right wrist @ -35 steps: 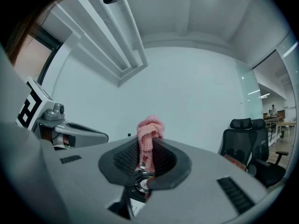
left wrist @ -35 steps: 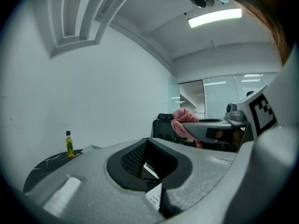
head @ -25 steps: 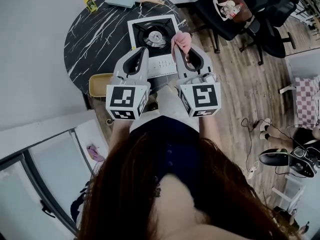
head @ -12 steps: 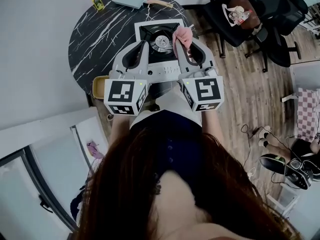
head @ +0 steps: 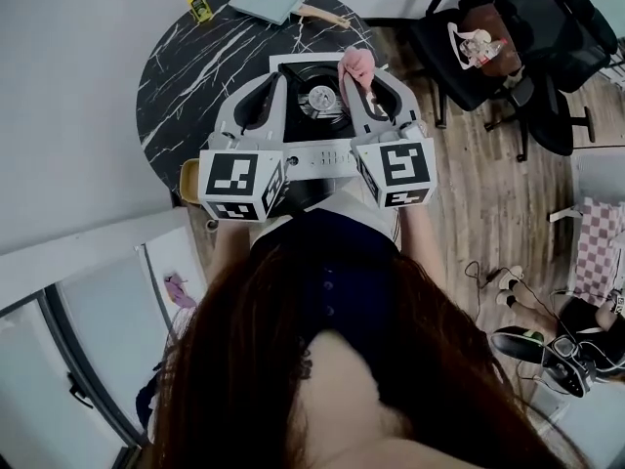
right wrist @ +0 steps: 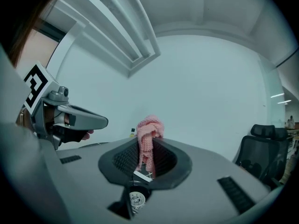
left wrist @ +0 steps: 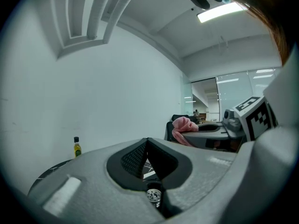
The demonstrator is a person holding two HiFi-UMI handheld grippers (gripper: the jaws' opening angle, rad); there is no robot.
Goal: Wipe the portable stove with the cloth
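- The right gripper (right wrist: 145, 146) pinches the pink cloth (right wrist: 149, 127) above the portable stove (head: 301, 74). The left gripper (left wrist: 147, 143) is closed on nothing.
- Best to lower the cloth flat and sweep around the burner (head: 322, 96).
- The round black marbled counter (head: 195, 76) stands on a wood floor (head: 488, 193), with office chairs (head: 488, 57) beside it.

Coarse knit cloth (head: 356, 63); glossy veined-marble table (head: 195, 62); matt wood-plank floor (head: 469, 174).

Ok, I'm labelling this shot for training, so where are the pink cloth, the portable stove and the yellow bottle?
pink cloth (head: 356, 65): head view, on its bunched upper end.
portable stove (head: 320, 97): head view, on its round burner.
yellow bottle (head: 199, 6): head view, on its body below the cap.
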